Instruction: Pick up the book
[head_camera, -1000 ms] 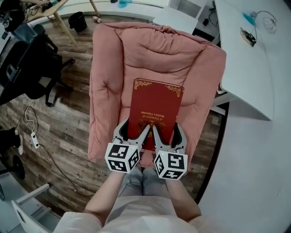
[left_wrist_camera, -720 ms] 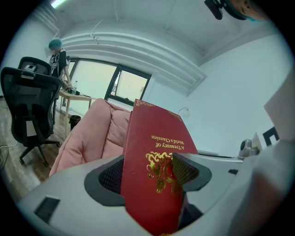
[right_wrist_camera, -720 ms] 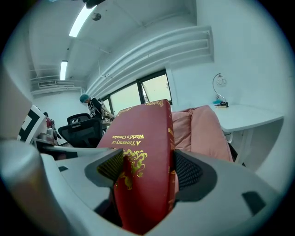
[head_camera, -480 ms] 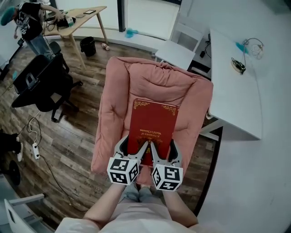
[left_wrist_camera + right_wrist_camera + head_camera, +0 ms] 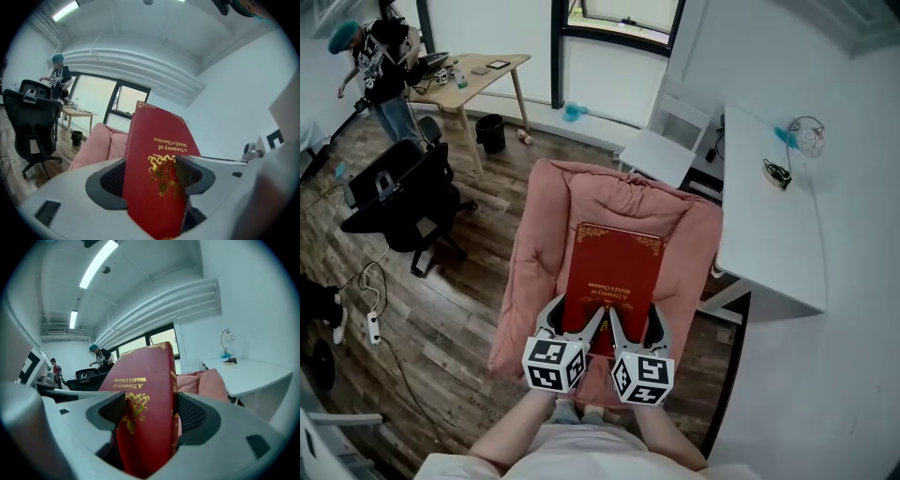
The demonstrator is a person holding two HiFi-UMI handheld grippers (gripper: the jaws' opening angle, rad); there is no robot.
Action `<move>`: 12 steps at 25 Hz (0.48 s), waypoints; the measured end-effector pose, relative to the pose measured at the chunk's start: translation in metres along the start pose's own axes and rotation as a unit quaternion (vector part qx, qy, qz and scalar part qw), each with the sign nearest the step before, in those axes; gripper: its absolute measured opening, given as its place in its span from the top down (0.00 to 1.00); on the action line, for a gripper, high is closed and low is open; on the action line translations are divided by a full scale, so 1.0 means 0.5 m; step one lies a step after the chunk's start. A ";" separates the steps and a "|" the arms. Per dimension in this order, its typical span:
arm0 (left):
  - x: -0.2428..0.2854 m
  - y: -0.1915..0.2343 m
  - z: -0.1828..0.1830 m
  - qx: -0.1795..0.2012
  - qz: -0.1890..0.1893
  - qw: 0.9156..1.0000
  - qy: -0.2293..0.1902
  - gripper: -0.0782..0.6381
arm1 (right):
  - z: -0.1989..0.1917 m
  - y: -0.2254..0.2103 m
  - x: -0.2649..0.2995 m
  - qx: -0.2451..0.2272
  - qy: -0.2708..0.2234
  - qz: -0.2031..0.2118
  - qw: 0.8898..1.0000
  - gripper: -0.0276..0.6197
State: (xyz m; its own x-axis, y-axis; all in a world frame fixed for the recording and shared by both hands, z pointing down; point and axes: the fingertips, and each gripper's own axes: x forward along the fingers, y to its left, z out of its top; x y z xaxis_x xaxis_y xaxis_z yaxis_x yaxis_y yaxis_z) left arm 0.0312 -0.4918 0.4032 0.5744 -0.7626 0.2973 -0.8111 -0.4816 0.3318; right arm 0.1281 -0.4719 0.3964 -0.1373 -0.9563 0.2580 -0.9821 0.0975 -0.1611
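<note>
A red hardcover book (image 5: pixel 612 274) with gold lettering is held at its near edge by both grippers, above the pink cushioned chair (image 5: pixel 546 246). My left gripper (image 5: pixel 578 324) is shut on the book's near left part, and my right gripper (image 5: pixel 634 326) on its near right part. In the left gripper view the book (image 5: pixel 157 154) stands upright between the black pads (image 5: pixel 112 177). The right gripper view shows the book (image 5: pixel 147 394) clamped between the pads (image 5: pixel 190 413) in the same way. The person's forearms reach up from the bottom edge.
A white table (image 5: pixel 769 225) stands to the right of the pink chair, and a white chair (image 5: pixel 661 150) behind it. A black office chair (image 5: pixel 394 202) is at the left on the wood floor, with cables (image 5: pixel 370 309) nearby. A person (image 5: pixel 380 66) stands by a wooden table (image 5: pixel 478 75).
The book stays clamped in both grippers. The pink chair has shrunk and receded below them, and more of the room has come into the head view.
</note>
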 end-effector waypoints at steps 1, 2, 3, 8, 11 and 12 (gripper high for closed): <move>-0.004 -0.004 0.004 0.001 0.000 1.000 -0.003 0.46 | 0.005 0.001 -0.004 0.000 -0.003 0.001 1.000 0.43; -0.008 -0.008 0.009 0.003 0.000 1.000 -0.006 0.46 | 0.011 0.001 -0.009 0.001 -0.006 0.002 1.000 0.43; -0.010 -0.013 0.014 0.005 -0.001 1.000 -0.009 0.46 | 0.017 0.000 -0.012 0.000 -0.010 0.002 1.000 0.43; -0.017 -0.036 0.029 0.012 -0.001 1.000 -0.022 0.46 | 0.037 -0.008 -0.029 0.000 -0.022 0.005 1.000 0.43; -0.021 -0.049 0.032 0.015 0.001 1.000 -0.027 0.46 | 0.043 -0.015 -0.038 0.000 -0.026 0.007 1.000 0.43; -0.022 -0.052 0.032 0.016 0.002 0.999 -0.027 0.46 | 0.044 -0.017 -0.041 0.001 -0.027 0.008 1.000 0.43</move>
State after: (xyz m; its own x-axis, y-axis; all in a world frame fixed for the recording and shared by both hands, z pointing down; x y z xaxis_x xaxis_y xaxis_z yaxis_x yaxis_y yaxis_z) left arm 0.0442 -0.4775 0.3769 0.5648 -0.7867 0.2491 -0.8172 -0.4913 0.3012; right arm 0.1419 -0.4589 0.3716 -0.1455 -0.9683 0.2032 -0.9796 0.1122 -0.1667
